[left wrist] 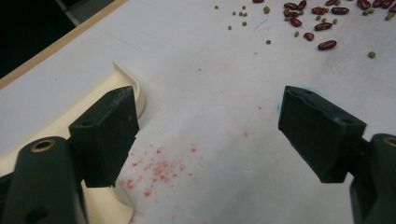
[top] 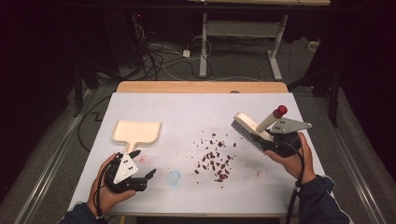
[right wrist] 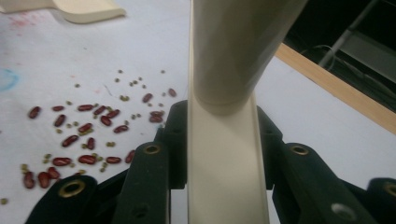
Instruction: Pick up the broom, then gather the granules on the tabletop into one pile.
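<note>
My right gripper (top: 270,140) clamped the cream plastic brush (top: 256,126); left gripper (top: 144,164) fingers spread wide beside the cream dustpan (top: 136,131).

A lab-like workroom is suggested by dark curtained surroundings, tangled floor cables (top: 154,58) and an adjustable desk frame (top: 243,32) beyond the jaws.

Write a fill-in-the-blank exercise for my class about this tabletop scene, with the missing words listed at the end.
1. The right gripper is shut on the ____, whose handle ends in a red tip.
2. The left gripper is ____ and holds nothing.
3. The cream dustpan lies next to the ____ gripper.
4. The red beans lie scattered on the white table ____ the two grippers.

Missing words: brush; open; left; between
</note>
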